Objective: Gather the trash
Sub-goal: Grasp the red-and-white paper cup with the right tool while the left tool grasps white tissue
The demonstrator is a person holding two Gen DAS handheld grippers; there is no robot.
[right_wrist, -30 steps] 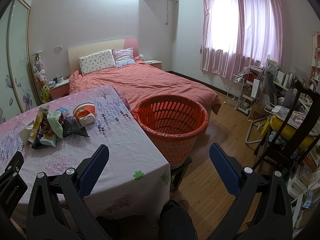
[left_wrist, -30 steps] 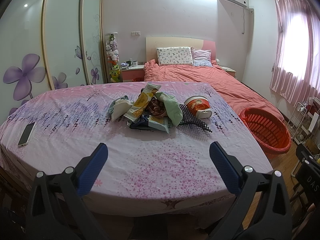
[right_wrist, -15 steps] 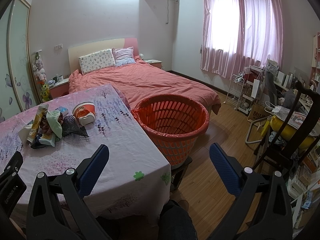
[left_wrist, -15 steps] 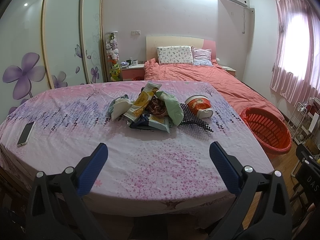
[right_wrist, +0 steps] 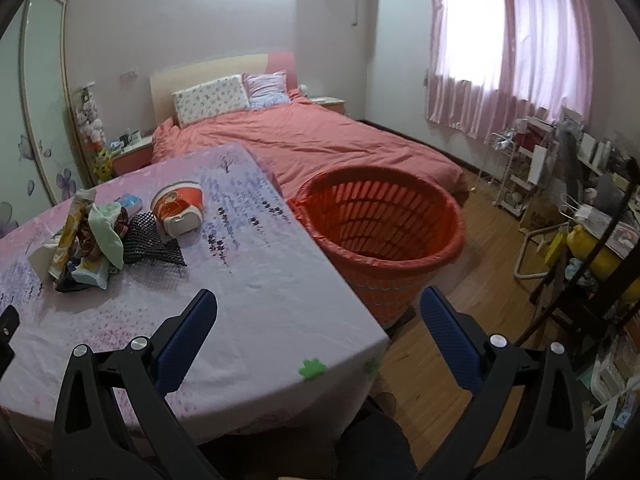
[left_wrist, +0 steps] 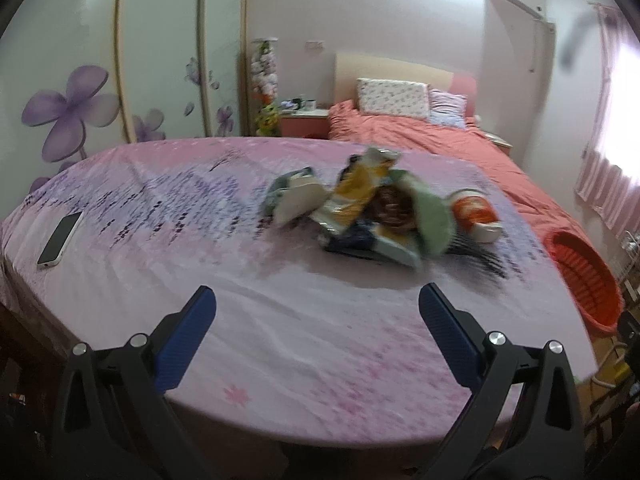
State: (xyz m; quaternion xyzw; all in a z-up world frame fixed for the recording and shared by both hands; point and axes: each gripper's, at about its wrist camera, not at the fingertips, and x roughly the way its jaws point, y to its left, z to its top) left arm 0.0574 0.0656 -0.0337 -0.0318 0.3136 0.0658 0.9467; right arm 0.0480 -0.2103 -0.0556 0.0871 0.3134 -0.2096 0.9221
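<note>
A pile of trash (left_wrist: 360,212) lies mid-table: snack wrappers, a green cloth, black mesh and a tipped red instant-noodle cup (left_wrist: 474,212). The pile also shows in the right wrist view (right_wrist: 92,240), with the cup (right_wrist: 178,206) beside it. An orange basket (right_wrist: 380,240) stands on the floor by the table's right edge; it also shows in the left wrist view (left_wrist: 584,280). My left gripper (left_wrist: 316,312) is open and empty over the near table edge. My right gripper (right_wrist: 318,312) is open and empty, above the table's right corner near the basket.
A phone (left_wrist: 60,238) lies at the table's left edge. The table has a pink floral cloth (left_wrist: 280,320). A bed (right_wrist: 312,140) stands behind. A chair and cluttered shelves (right_wrist: 580,220) are at the right on the wooden floor.
The left gripper has moved forward over the table and turned left; the pile looks nearer and blurred. The right gripper has shifted slightly towards the table and basket. Both stay open.
</note>
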